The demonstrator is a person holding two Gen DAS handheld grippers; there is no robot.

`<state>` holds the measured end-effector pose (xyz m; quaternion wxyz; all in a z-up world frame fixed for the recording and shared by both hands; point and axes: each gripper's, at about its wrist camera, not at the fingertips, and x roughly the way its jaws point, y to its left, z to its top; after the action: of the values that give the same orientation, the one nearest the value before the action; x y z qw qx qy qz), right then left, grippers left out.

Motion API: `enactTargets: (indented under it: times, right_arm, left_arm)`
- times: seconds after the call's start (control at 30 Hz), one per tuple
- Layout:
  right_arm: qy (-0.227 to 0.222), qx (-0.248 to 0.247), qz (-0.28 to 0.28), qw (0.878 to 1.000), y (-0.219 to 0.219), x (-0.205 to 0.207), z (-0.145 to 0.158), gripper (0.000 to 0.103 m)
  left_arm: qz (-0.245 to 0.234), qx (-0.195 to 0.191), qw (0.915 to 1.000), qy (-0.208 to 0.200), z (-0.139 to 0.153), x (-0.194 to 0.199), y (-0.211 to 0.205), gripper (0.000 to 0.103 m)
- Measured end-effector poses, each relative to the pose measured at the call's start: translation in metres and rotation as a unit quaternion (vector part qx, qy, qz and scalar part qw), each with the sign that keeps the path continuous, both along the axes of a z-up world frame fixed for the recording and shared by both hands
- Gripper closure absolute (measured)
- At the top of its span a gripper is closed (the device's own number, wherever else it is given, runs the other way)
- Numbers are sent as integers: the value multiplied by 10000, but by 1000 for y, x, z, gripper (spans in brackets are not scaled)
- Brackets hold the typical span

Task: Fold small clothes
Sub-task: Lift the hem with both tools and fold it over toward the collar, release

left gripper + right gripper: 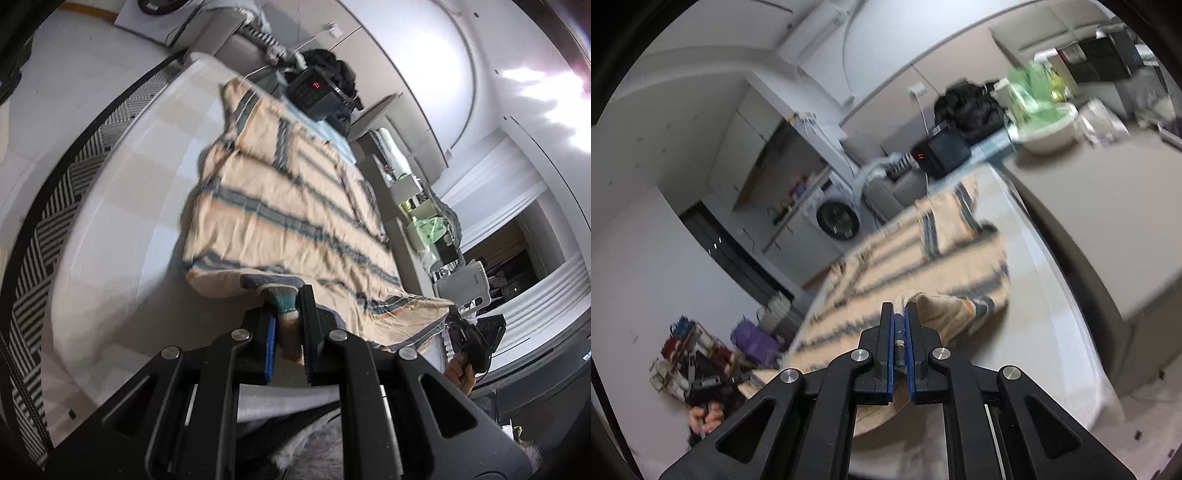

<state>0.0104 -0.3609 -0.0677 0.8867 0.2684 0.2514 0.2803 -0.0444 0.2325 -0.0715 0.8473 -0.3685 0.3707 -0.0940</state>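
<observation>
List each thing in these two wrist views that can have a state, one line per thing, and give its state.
left gripper: shut on an edge of the striped garment.
right gripper: shut on another edge of it.
striped garment: near edge pinched up, the rest spread on the table.
table: bearing the garment.
black device: red display lit.
washing machine: door closed.

The garment point(280, 206) is a small peach-coloured piece of crinkled cloth with blue-grey and teal stripes. It fills the middle of the left wrist view, spread mostly flat on the white desk point(122, 229), its far end rumpled toward the upper centre. Its near edge is lifted off the desk at two pinched points, at lower centre in both views.
</observation>
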Motion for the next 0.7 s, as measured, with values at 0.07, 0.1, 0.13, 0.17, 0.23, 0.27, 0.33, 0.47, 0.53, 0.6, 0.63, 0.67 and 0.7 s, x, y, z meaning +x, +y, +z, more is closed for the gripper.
enactTargets:
  times: [0.07, 0.1, 0.13, 0.17, 0.23, 0.27, 0.33, 0.47, 0.53, 0.6, 0.63, 0.67, 0.7]
  right_arm:
    - [-205, 122, -252, 9994, 3, 6, 15, 98]
    - [-256, 141, -351, 9990, 2, 8, 21, 98]
    - [-307, 194, -506, 9981, 3, 13, 28, 98]
    - [-354, 307, -646, 9968, 3, 19, 33, 98]
    - [-394, 363, -959, 9939, 2, 30, 42, 98]
    - [-422, 395, -1038, 9929, 1, 34, 46, 98]
    - [-443, 511, -1184, 9907, 4, 48, 55, 98]
    - [-550, 422, -1367, 9882, 14, 75, 71, 98]
    - [-583, 338, -1444, 9872, 20, 89, 78, 98]
    - [-571, 283, -1535, 9861, 25, 105, 82, 98]
    - [-554, 292, -1579, 9855, 27, 114, 83, 98]
    - [-522, 279, -1601, 9853, 28, 122, 84, 98]
    - [-490, 266, -1628, 9851, 30, 132, 84, 98]
  left_arm:
    - [22, 61, 9999, -137, 13, 6, 3, 95]
    - [51, 86, 9997, -245, 21, 11, 5, 95]
    - [68, 83, 9995, -305, 26, 14, 7, 95]
    - [85, 71, 9993, -364, 31, 19, 9, 95]
    - [115, 78, 9988, -478, 42, 31, 13, 95]
    - [118, 97, 9985, -520, 47, 37, 14, 95]
    - [122, 127, 9978, -637, 57, 52, 19, 95]
    - [172, 152, 9962, -844, 77, 88, 29, 95]
    - [211, 161, 9953, -931, 83, 107, 35, 95]
    - [251, 100, 9946, -1003, 88, 127, 42, 95]
    - [274, 52, 9942, -1034, 88, 139, 45, 95]
    - [294, 7, 9940, -1054, 89, 149, 49, 95]
    - [310, -25, 9939, -1059, 88, 159, 52, 95]
